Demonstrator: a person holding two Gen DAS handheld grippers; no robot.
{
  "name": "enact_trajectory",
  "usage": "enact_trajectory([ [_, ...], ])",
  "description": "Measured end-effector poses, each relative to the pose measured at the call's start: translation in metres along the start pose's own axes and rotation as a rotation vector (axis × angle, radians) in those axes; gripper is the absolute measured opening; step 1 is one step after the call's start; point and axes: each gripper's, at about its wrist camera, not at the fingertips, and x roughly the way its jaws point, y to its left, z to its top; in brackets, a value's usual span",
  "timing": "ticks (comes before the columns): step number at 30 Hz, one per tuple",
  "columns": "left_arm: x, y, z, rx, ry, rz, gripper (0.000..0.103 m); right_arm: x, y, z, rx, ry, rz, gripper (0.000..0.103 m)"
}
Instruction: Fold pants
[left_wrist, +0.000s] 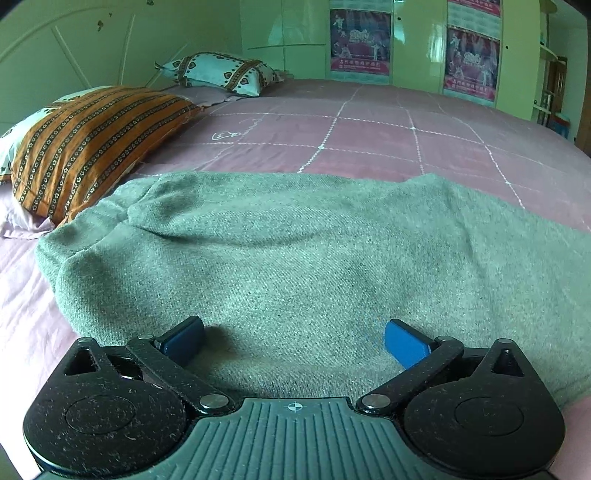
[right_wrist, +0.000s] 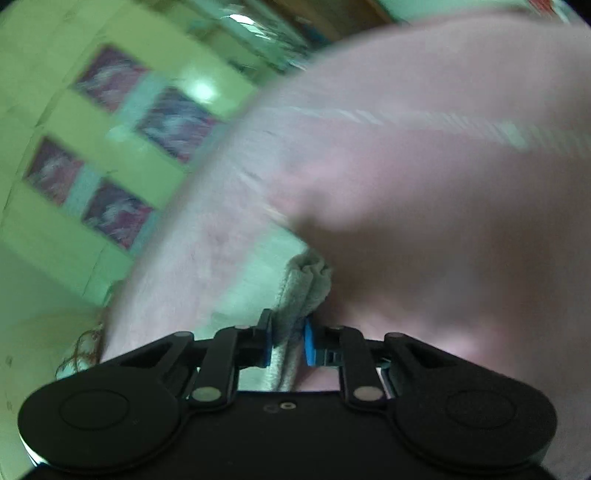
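The grey-green pants lie spread across the pink bedsheet in the left wrist view. My left gripper is open, its blue pads resting on the near part of the fabric with nothing between them. In the blurred right wrist view, my right gripper is shut on a bunched fold of the pants, held above the pink sheet. The rest of the pants is hidden in that view.
An orange striped pillow lies at the left. A white patterned pillow sits by the headboard. Green wardrobe doors with posters stand beyond the bed, and they also show in the right wrist view.
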Motion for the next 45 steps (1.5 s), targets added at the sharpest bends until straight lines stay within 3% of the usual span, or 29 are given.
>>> enact_trajectory([
  [4,0.001,0.002,-0.002,0.004,-0.009,-0.010,0.103,-0.034,0.040,0.019,-0.141,-0.109,0.132,0.007],
  [7,0.001,0.002,-0.004,0.005,-0.016,-0.017,0.103,-0.021,0.005,0.015,-0.114,-0.071,0.034,0.007],
  [9,0.001,0.001,-0.005,0.013,-0.017,-0.011,0.103,0.017,-0.045,-0.002,0.007,0.119,-0.152,0.007],
  [11,0.001,0.001,-0.005,0.014,-0.015,-0.009,0.103,0.017,-0.061,-0.013,0.057,0.087,-0.106,0.005],
  [15,0.002,0.001,-0.005,0.018,-0.014,-0.003,0.103,0.019,-0.048,-0.015,0.001,0.079,-0.143,0.007],
  [19,-0.005,-0.005,0.003,0.018,0.003,0.023,0.103,0.018,-0.055,-0.015,0.011,0.078,-0.120,0.007],
  [21,-0.022,-0.016,0.012,-0.031,-0.039,-0.046,0.103,0.018,-0.054,-0.016,0.004,0.076,-0.126,0.007],
  [24,-0.036,-0.068,0.021,0.028,-0.058,-0.129,0.103,0.016,-0.047,-0.020,-0.008,0.060,-0.134,0.008],
  [27,-0.040,-0.135,0.018,0.066,-0.022,-0.221,0.103,0.013,-0.046,-0.022,0.000,0.051,-0.133,0.008],
  [32,-0.056,-0.248,-0.005,0.147,0.015,-0.299,0.103,0.011,-0.049,-0.022,-0.002,0.052,-0.110,0.009],
  [35,-0.071,-0.296,-0.019,0.189,0.020,-0.371,0.103,0.009,-0.052,-0.020,0.011,0.052,-0.076,0.013],
  [38,-0.077,-0.322,-0.030,0.258,0.015,-0.346,0.103,0.006,-0.056,-0.019,0.035,0.053,-0.040,0.015],
  [40,-0.079,-0.323,-0.030,0.227,0.024,-0.335,0.103,0.006,-0.058,-0.018,0.048,0.057,-0.027,0.015],
  [45,-0.080,-0.326,-0.030,0.257,0.023,-0.324,0.103,0.005,-0.060,-0.017,0.084,0.043,0.008,0.018],
])
